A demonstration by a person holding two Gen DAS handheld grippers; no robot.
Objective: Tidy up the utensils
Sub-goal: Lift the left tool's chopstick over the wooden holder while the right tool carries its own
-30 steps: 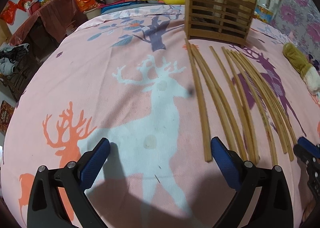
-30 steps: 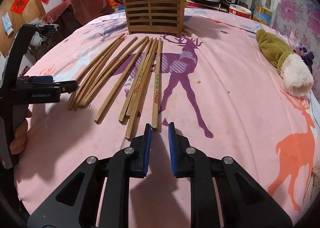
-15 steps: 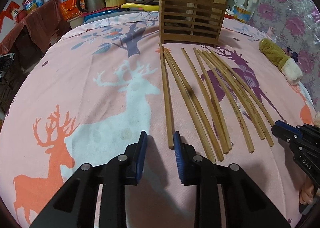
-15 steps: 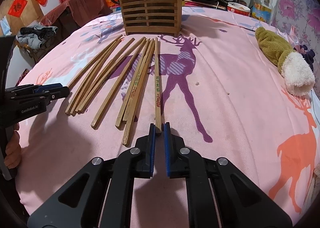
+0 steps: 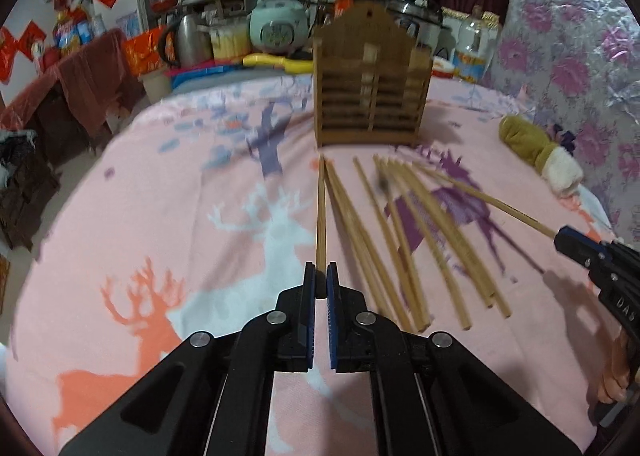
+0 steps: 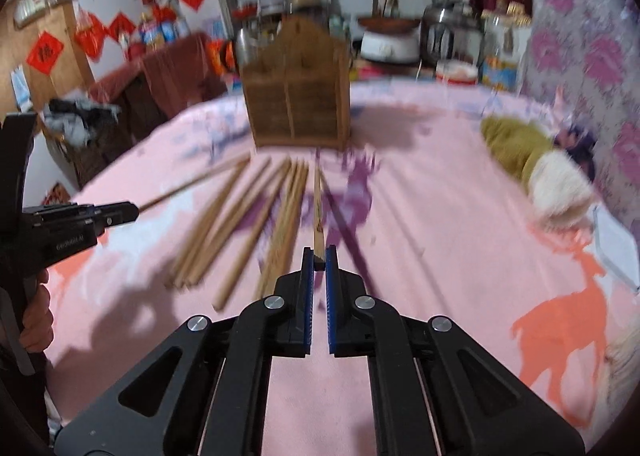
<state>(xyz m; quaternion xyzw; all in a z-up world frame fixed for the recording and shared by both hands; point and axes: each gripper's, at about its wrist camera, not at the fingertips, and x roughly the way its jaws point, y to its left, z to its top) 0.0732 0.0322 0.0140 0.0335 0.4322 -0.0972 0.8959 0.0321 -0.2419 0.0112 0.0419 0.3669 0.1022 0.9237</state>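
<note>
Several wooden chopsticks (image 5: 404, 240) lie fanned out on the pink deer-print cloth, in front of a slatted wooden holder (image 5: 370, 95). My left gripper (image 5: 319, 280) is shut on the near end of the leftmost chopstick (image 5: 321, 215), which points at the holder and is lifted off the cloth. My right gripper (image 6: 318, 262) is shut on the near end of the rightmost chopstick (image 6: 318, 207), also raised. In the left wrist view the right gripper (image 5: 576, 242) shows at the right edge with its chopstick (image 5: 492, 201). The holder (image 6: 298, 99) appears blurred in the right wrist view.
An olive and white plush toy (image 5: 538, 151) lies on the cloth to the right. Behind the table stand a kettle (image 5: 188, 41), a rice cooker (image 5: 278, 25) and bottles. A dark red covered piece of furniture (image 5: 80, 91) is at the far left.
Both grippers closed on a chopstick end and rose, each lifting its chopstick off the cloth. The left went from wide open to shut. The view tilted up toward the holder.
</note>
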